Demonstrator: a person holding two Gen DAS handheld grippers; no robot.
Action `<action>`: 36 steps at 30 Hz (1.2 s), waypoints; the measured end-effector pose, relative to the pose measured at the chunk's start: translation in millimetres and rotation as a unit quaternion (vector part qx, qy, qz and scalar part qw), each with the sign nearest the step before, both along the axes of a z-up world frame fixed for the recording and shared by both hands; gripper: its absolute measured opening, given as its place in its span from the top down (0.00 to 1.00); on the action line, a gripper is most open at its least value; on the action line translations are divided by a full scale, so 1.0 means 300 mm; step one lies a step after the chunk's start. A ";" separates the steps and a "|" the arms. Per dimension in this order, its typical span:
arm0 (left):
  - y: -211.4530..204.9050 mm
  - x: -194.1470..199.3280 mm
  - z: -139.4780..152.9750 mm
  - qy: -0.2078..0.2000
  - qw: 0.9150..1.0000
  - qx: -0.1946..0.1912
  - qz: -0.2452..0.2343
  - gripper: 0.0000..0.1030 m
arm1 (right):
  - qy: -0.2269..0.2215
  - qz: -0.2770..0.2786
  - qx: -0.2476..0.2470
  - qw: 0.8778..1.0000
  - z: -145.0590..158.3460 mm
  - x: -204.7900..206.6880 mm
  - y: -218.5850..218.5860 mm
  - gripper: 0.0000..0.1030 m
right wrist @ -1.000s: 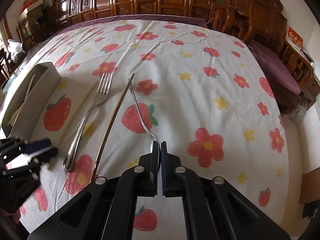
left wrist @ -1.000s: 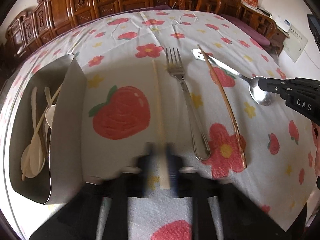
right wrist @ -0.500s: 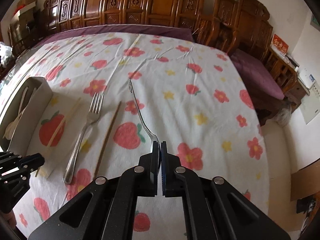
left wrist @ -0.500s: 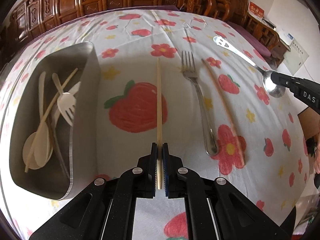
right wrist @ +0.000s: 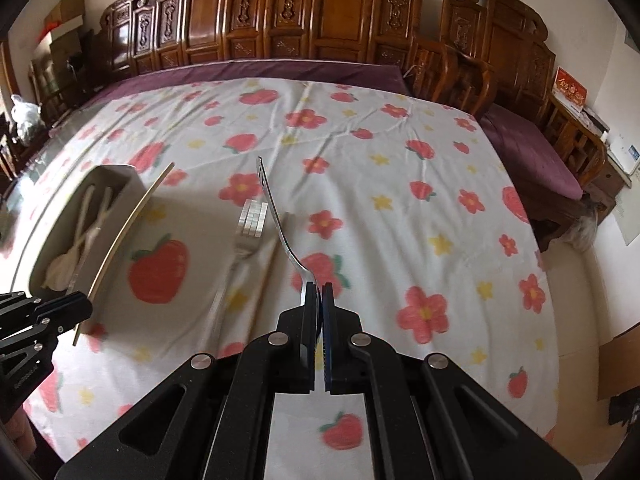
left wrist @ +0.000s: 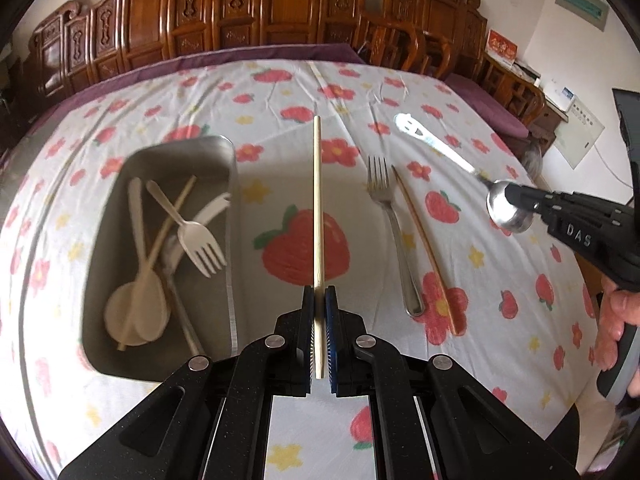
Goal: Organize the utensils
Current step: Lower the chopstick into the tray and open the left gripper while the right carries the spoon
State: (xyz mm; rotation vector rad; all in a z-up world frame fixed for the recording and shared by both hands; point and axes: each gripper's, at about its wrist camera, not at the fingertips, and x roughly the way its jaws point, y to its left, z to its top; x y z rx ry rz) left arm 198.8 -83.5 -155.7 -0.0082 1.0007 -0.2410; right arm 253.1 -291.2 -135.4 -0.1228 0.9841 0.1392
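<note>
A: The pale chopstick point(left wrist: 317, 200) is sitting clamped in the left gripper point(left wrist: 319, 340), held near 1 end, and the long free part is sticking forward above the tabletop point(left wrist: 400, 92), just beside the metal tray point(left wrist: 231, 184).

B: How is it going to handle, do you think?

A: I am judging it as very light and stiff, but thin and smooth, so it is likely swinging easily around the pinch point. A hold closer to the middle would be steadier.

B: And the other hand?

A: The right gripper point(right wrist: 321, 300) is closed on the bowl of the metal spoon point(left wrist: 508, 206), and the handle is pointing away, up over the cloth. Polished steel is slippery and heavier than the chopstick, and a rounded bowl is a poor place for flat pads; the flat neck of the handle is looking safer to me.

B: What is lying around them?

A: 1 metal fork point(left wrist: 394, 240) and 1 darker chopstick point(left wrist: 424, 248) are lying side by side on the flowered cloth, between the 2 held pieces. In the tray, pale spoons, forks and 1 chopstick are lying crossed over each other. A hand point(left wrist: 618, 320) is holding the right tool at the edge of the left view.
</note>
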 end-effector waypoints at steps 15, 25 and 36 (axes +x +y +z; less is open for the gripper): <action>0.193 -0.050 0.075 -0.021 0.999 0.013 0.022 0.96 | 0.007 0.058 0.026 0.998 0.024 -0.085 0.257 0.97; 0.308 -0.054 0.054 -0.009 0.999 0.014 0.034 0.96 | 0.004 0.095 0.035 0.995 0.058 -0.107 0.411 0.97; 0.372 -0.002 -0.017 0.027 0.999 0.032 0.018 0.96 | 0.011 0.110 0.039 0.993 0.043 -0.113 0.493 0.97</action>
